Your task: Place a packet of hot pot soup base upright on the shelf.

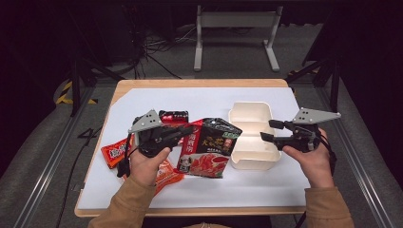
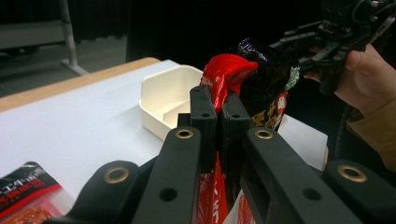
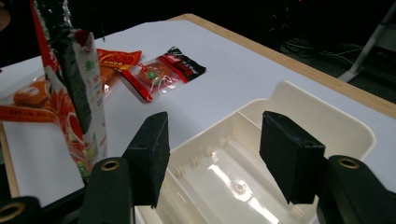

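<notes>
We pinch the large snack packet [image 1: 209, 147] in the left tongs [image 1: 190, 129] for boxing; right tongs [image 1: 267, 130] wait spread above the white box [image 1: 252, 159].

Snack bag [image 1: 209, 147]: black and red, printed food picture. Divided box [image 1: 252, 133]: cream. Small packets [image 3: 161, 70]: red, orange, black. Table cover [image 1: 199, 99]: white, perhaps pale grey.

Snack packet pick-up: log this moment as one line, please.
left gripper: shut on black-and-red snack packet | packet: lifted beside cream divided box | right gripper: open above box
</notes>
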The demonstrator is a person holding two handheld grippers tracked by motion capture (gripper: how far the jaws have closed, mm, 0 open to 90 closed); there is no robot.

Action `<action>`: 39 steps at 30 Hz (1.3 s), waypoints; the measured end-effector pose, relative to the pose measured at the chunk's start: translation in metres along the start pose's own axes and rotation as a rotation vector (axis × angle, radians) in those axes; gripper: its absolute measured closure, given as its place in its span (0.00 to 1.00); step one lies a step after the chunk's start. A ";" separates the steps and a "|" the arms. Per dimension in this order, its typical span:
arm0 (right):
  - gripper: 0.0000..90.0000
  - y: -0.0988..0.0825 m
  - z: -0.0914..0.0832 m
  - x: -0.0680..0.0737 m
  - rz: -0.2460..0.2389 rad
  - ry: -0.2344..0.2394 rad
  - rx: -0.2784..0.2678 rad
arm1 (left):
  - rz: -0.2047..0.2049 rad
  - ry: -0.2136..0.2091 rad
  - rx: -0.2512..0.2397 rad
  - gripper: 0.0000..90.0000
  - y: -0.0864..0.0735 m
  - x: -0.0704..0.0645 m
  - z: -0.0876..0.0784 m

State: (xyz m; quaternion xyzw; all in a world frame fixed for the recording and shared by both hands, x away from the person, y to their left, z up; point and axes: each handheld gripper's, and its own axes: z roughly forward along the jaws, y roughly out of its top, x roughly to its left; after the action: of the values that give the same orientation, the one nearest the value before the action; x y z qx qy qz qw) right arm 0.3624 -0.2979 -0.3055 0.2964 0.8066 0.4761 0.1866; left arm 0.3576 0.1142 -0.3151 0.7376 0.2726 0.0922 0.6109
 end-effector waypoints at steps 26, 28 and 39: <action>0.42 0.033 0.034 0.040 -0.033 0.161 -0.019 | 0.015 0.059 -0.080 0.96 0.008 0.006 -0.010; 0.42 0.040 0.040 0.043 -0.040 0.180 -0.031 | 0.017 0.061 -0.080 0.96 0.008 0.006 -0.010; 0.41 0.061 0.063 0.047 -0.038 0.259 -0.054 | 0.011 0.062 -0.072 0.96 0.007 0.010 -0.009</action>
State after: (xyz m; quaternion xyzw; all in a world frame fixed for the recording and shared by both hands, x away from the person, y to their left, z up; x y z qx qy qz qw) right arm 0.3823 -0.2033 -0.2825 0.2122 0.8163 0.5283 0.0976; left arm 0.3642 0.1262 -0.3089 0.7133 0.2840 0.1280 0.6278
